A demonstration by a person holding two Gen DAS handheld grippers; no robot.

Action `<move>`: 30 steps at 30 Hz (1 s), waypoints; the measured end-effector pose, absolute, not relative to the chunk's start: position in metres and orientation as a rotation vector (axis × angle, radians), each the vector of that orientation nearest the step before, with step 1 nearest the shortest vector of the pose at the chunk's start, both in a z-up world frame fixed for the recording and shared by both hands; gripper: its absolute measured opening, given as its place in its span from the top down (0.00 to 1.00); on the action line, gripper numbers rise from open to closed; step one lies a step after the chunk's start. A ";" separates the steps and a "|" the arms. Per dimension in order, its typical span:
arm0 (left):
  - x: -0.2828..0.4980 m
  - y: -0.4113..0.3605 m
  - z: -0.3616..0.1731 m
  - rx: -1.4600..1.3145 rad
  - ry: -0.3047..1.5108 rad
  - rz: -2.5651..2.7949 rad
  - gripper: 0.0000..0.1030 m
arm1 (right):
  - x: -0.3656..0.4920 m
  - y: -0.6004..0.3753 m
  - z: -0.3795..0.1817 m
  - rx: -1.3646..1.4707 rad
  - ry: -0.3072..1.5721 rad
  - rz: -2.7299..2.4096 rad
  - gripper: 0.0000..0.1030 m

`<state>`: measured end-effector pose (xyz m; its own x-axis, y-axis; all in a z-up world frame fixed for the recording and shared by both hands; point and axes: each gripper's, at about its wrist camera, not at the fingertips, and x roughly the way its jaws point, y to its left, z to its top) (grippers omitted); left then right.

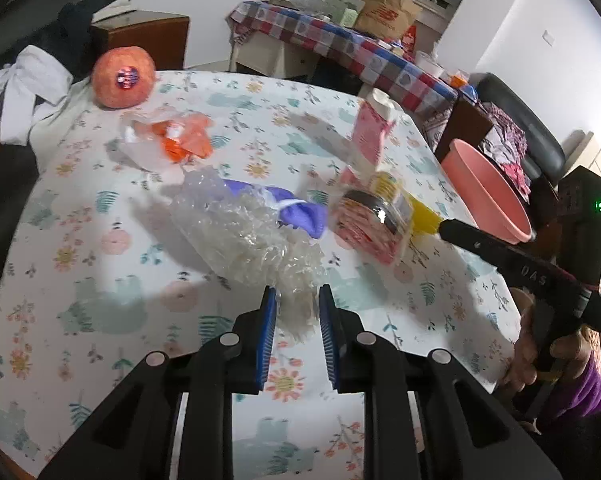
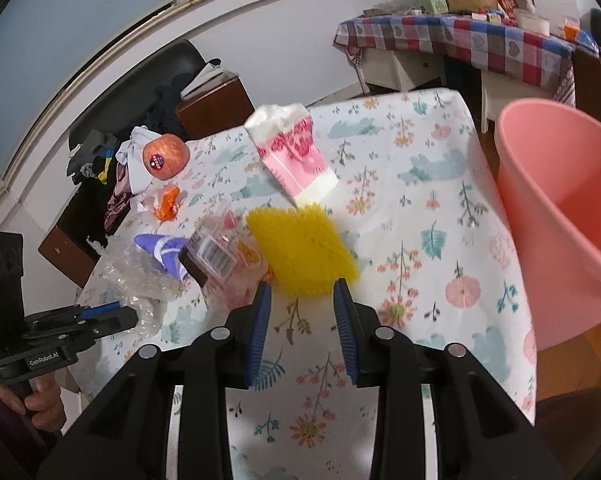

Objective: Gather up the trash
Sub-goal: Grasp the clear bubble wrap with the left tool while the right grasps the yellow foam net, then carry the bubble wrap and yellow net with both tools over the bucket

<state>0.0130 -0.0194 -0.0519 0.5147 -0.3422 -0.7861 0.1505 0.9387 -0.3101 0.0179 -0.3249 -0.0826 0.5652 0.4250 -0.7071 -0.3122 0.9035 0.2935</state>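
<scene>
The left gripper (image 1: 297,300) has its fingers narrow around the near end of the bubble wrap (image 1: 244,224), which stretches away across the surface (image 1: 100,280).

On the table (image 2: 420,208), the sponge (image 2: 300,248) lies in front of the tissue pack (image 2: 292,152), with the plastic package (image 2: 220,256) touching its left side. Bubble wrap (image 1: 244,236) lies left of that package. The apple (image 2: 166,156) sits at the far left corner. The bucket (image 2: 560,208) stands beside the table's right edge.

Floral white tablecloth (image 2: 420,184), pink bin (image 2: 560,216), yellow sponge (image 2: 300,248), orange-red apple (image 1: 123,77), purple wrapper (image 1: 300,216), checked cloth (image 1: 340,40) behind.
</scene>
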 end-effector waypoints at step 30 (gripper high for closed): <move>0.013 -0.019 -0.021 -0.195 0.881 -0.268 0.80 | 0.024 -0.345 -0.081 0.140 0.858 0.371 0.83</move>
<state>0.0127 -0.0186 -0.0206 0.6062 -0.3096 -0.7326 0.1501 0.9491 -0.2769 0.0239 -0.3447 -0.0808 0.5948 0.3742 -0.7114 -0.2630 0.9269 0.2677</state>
